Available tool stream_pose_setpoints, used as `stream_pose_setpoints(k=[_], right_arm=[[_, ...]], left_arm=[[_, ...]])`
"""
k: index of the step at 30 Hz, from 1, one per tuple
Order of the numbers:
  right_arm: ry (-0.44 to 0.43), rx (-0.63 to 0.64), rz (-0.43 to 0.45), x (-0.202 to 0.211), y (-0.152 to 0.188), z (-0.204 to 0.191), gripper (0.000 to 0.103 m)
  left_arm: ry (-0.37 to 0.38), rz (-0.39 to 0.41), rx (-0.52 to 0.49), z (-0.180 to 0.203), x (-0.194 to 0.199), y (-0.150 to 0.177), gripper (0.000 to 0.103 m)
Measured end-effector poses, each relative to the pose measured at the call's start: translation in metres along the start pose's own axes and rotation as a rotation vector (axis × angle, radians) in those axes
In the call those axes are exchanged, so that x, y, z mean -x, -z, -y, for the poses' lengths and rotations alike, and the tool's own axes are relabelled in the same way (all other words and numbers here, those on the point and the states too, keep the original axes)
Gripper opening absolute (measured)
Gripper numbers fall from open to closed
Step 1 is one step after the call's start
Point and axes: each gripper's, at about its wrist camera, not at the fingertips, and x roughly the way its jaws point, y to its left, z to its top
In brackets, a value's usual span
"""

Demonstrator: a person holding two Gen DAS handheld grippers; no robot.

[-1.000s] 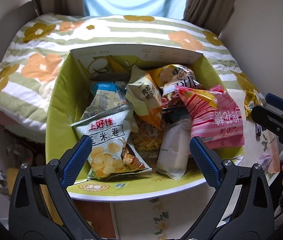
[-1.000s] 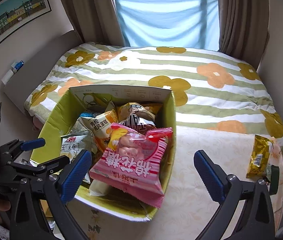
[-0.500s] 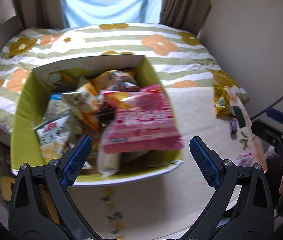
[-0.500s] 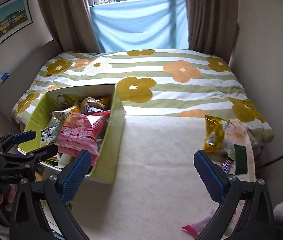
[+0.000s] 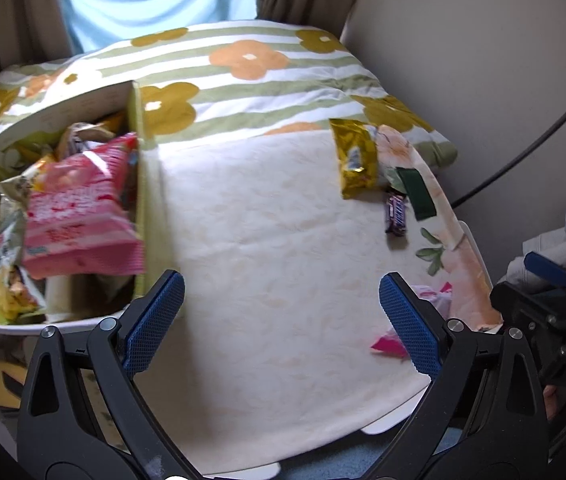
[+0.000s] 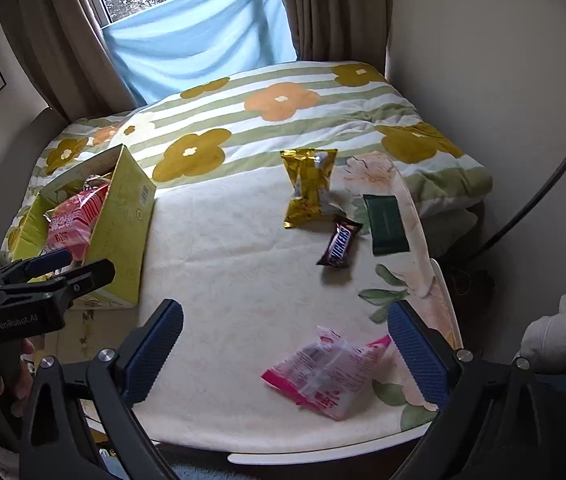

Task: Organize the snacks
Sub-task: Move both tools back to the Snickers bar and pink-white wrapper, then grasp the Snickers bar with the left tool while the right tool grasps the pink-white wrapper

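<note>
A yellow-green cardboard box (image 6: 123,220) stands at the table's left, full of snack bags, with a pink bag (image 5: 79,216) on top. Loose snacks lie on the cream tablecloth (image 6: 235,264): a gold packet (image 6: 309,186), a Snickers bar (image 6: 341,244), a dark green packet (image 6: 385,224) and a pink-and-clear packet (image 6: 329,372) near the front edge. My right gripper (image 6: 287,356) is open and empty, just above and left of the pink-and-clear packet. My left gripper (image 5: 281,326) is open and empty over the bare cloth, right of the box (image 5: 141,184).
A bed with a flowered, striped cover (image 6: 283,100) lies behind the table. A wall (image 6: 503,80) and a black cable (image 6: 563,160) are on the right. Curtains and a blue cloth (image 6: 203,40) hang at the window.
Both grippers have swung right, away from the box and over the tablecloth. The loose snacks on the right have come into view. Both stay open and empty.
</note>
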Motion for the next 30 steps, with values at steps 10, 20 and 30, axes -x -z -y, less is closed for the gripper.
stream_pose_setpoints(k=[10,20,30], right_arm=[[-0.029,-0.113,-0.087,-0.032,0.037,0.052,0.102],[0.002,-0.302,-0.181,-0.072,0.067,0.059,0.102],[0.121,-0.431,-0.138,-0.098,0.077,0.047,0.102]], left_arm=[[-0.014,-0.088,-0.087,0.059,-0.046,-0.004,0.098],[0.096,-0.179,-0.280,0.107,-0.114,-0.035,0.098],[0.187,-0.234,-0.413,0.148,-0.191,-0.058,0.082]])
